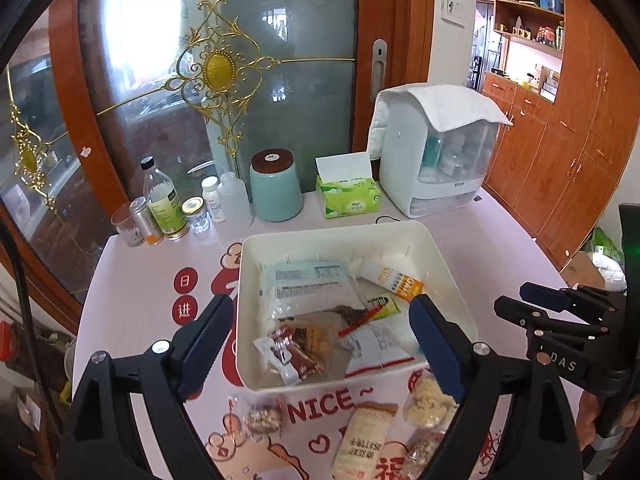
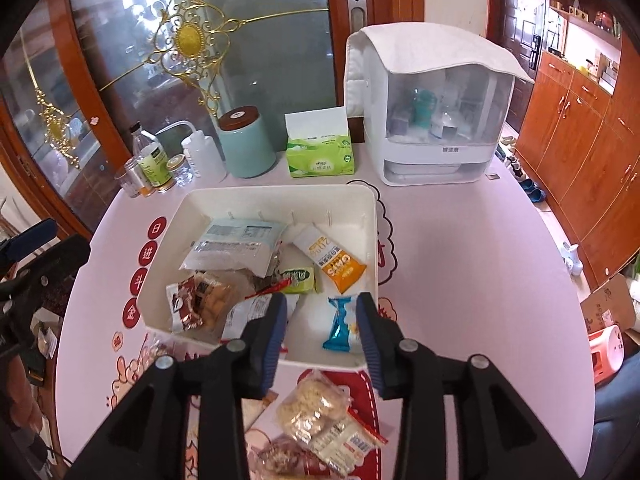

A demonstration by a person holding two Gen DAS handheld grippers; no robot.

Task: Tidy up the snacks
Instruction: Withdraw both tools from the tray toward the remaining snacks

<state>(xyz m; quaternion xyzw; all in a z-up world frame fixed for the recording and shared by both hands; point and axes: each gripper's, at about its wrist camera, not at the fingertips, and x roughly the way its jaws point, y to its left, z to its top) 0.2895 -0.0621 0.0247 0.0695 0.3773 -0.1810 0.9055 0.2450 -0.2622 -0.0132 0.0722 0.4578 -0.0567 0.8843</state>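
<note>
Snacks fill a white bin (image 2: 372,240) that sits near the middle of the table (image 2: 460,280), on its pink printed cloth. Inside, a large pale-blue bag (image 2: 236,244) lies toward the bin's far left corner, an orange-and-white packet (image 2: 332,258) toward the far right, a small green packet (image 2: 298,280) between them, and a red-and-brown sachet (image 2: 192,300) against the near left wall. A blue wrapped snack (image 2: 342,322) rests on the bin's floor by the near right corner, lying free between the spread fingers of the right gripper (image 2: 324,326), which hovers over the bin's near wall with nothing clamped. The left gripper (image 1: 320,326) also stands wide open and empty above the bin's near side. More packets lie outside on the table's near edge: a clear bag of pale noodle cakes (image 2: 316,404) and a long beige pack (image 1: 364,436). Along the far edge stand a teal canister (image 2: 246,144), a green tissue box (image 2: 320,154), some bottles (image 2: 154,164) and a white cabinet (image 2: 436,112) draped with cloth.
</note>
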